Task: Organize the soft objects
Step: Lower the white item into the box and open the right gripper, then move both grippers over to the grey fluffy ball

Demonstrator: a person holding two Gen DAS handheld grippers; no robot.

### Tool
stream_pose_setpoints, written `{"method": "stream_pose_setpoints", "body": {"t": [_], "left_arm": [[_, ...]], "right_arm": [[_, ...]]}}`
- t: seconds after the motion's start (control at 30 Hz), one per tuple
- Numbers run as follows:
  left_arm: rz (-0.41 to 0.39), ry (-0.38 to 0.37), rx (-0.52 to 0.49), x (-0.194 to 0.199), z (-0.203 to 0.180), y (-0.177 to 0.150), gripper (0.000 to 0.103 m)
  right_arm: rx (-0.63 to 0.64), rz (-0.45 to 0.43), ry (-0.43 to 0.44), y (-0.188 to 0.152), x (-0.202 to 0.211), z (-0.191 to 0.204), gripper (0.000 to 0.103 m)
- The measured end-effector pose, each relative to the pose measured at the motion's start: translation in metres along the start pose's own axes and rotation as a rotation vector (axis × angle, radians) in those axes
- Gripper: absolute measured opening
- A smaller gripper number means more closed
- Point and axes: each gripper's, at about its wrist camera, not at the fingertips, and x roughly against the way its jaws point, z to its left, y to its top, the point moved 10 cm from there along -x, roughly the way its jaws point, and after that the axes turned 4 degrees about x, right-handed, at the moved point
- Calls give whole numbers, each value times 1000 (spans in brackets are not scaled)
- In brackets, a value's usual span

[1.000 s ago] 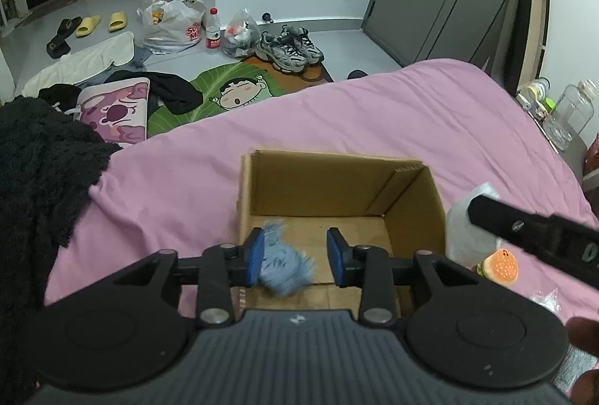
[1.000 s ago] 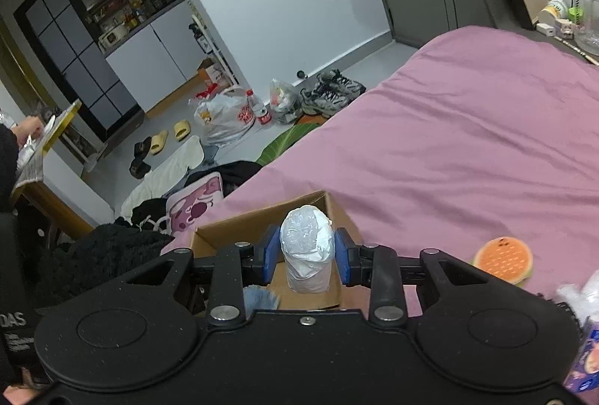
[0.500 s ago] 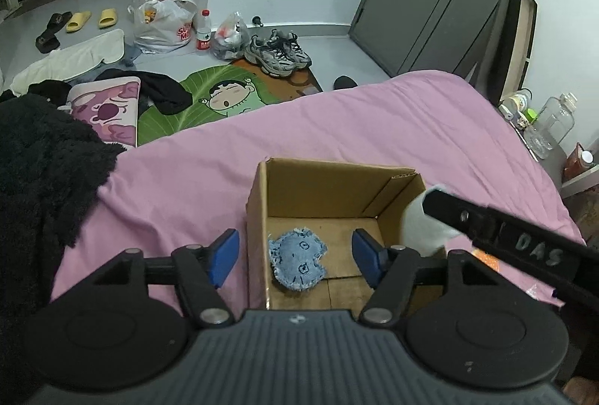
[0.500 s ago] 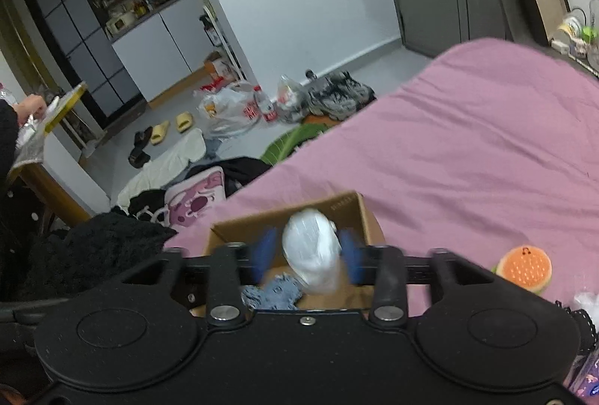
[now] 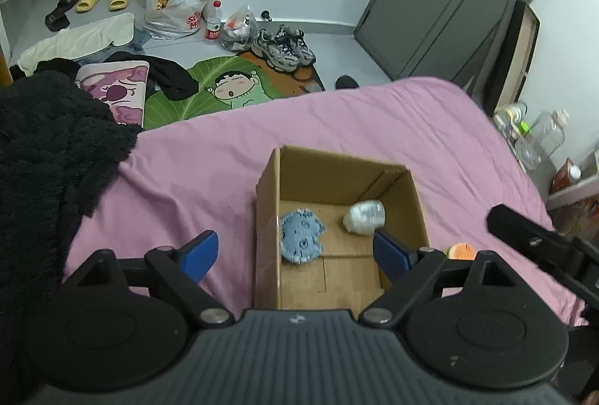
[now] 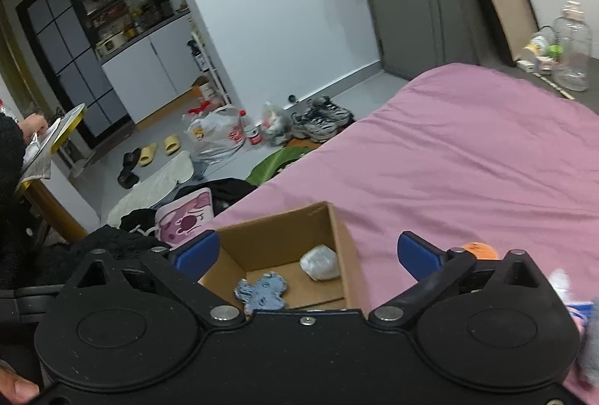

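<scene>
Left wrist view: the left tongs [image 5: 295, 251] are hanging spread wide and empty above the near edge of the cardboard box [image 5: 269, 217], which is sitting on the pink bed [image 5: 209, 157]. One blue pad is hovering over bare sheet, the other over the box's right side. Inside, a blue fuzzy patch [image 5: 302, 235] is lying flat near the left wall and a white wrapped bundle [image 5: 365, 216] is resting toward the far right corner, apart from it. My guess is the box is serving as the collecting bin, set mid-bed so both hands reach it. An orange round toy [image 5: 460, 250] is peeking out just right of the box, partly hidden by the tongs. A dark bar at the right edge is probably the other tool.

Right wrist view: the right tongs [image 6: 307, 251] are likewise gaping open, carrying nothing, with the box between the pads. The patch and bundle are showing on the box floor. The orange toy is lying on the sheet behind the right pad, not yet boxed. Blurred pale and blue items at the right edge are too unclear to name. Judging by this, two items are sorted and the toy is a likely next pick.
</scene>
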Motion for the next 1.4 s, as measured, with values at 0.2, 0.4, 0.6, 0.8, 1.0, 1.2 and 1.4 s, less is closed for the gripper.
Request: {"method": "stream_pose_setpoints", "body": {"t": [0.2,0.4,0.6,0.8,1.0,1.2,1.4], "left_arm": [[-22,-7,-43,19,-15,-9,97],[-57,-30,-77,36,-36,-18,102],[-71,-46,-124,49,-57,-29,103],[-72,-79,-143,61,-79,-38,103],[-62,-43,-211,65,-100,-52,102],[-52,-41,-236,62,-123,-64,102],[-63,-48,-271,57,-153,-78,102]], "right_arm": [[-19,-14,-55,-4,26,-16,103],[-43,-32,-100,-19,48,-39,103],[-108,-50,-141,-32,74,-71,103],[-162,-41,-180,-38,93,-105,103],[-215,-59,-203,-40,111,-137,103],[-311,-68,-219,-53,125,-182,103],[-366,-67,-247,-67,137,-219,103]]}}
